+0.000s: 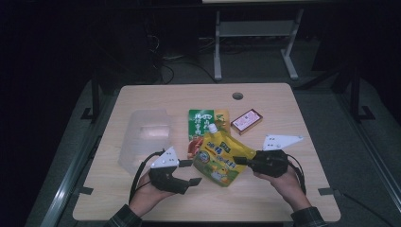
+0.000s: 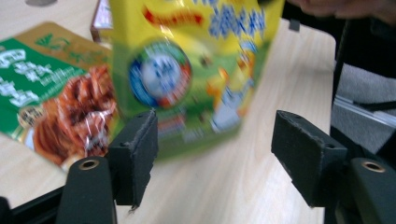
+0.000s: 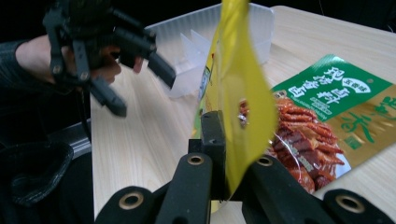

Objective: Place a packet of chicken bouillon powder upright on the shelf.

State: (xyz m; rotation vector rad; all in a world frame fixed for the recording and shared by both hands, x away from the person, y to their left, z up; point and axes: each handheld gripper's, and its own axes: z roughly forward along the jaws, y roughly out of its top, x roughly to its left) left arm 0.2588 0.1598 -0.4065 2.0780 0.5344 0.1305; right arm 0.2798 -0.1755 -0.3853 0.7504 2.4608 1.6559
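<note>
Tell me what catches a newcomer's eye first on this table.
The bright yellow spouted plastic pouch at the table's middle stands out, pinched at one edge by the right tool. The left tool gapes open just beside it. Behind lie a green sauce packet and a clear plastic bin.

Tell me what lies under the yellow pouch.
Under the yellow pouch, clamped by the right gripper, lies the green food packet on the table. The packet's lower right part is covered, so anything beneath there cannot be seen.
</note>
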